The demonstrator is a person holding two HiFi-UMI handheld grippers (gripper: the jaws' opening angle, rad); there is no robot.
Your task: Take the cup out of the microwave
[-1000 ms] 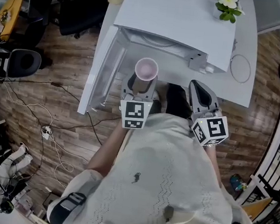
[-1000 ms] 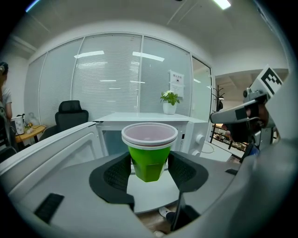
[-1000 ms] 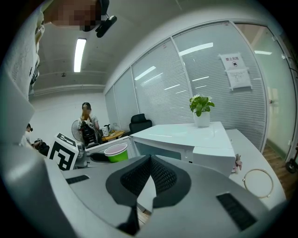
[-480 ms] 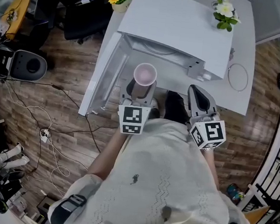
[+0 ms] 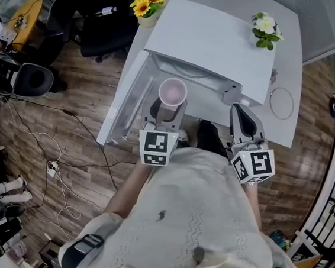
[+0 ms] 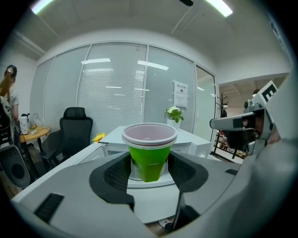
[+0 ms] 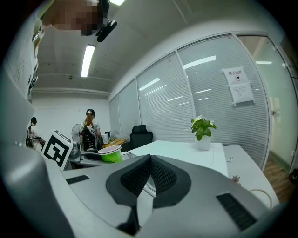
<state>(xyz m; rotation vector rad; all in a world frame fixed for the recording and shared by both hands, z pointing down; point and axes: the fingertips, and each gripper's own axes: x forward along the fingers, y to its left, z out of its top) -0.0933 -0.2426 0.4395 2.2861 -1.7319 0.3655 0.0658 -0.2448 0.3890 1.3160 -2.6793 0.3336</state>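
A green cup (image 5: 173,93) with a pale rim stands upright between the pads of my left gripper (image 5: 169,108), which is shut on it. In the left gripper view the cup (image 6: 149,160) fills the gap between the jaws of that gripper (image 6: 149,171). It hangs in front of the white microwave (image 5: 206,45), whose door (image 5: 126,105) stands swung open to the left. My right gripper (image 5: 242,117) hovers to the right of the cup, shut on nothing; its pads meet in its own view (image 7: 149,174), where the cup (image 7: 109,153) shows at the left.
The microwave sits on a white table (image 5: 290,66) with yellow flowers (image 5: 146,6) at its back left and a white-flowered plant (image 5: 265,23) at its back right. A black office chair (image 5: 102,22) and loose floor cables (image 5: 64,149) lie to the left.
Both grippers have risen a little, the cup still held in the left one. The table and microwave sit slightly lower and smaller in the head view.
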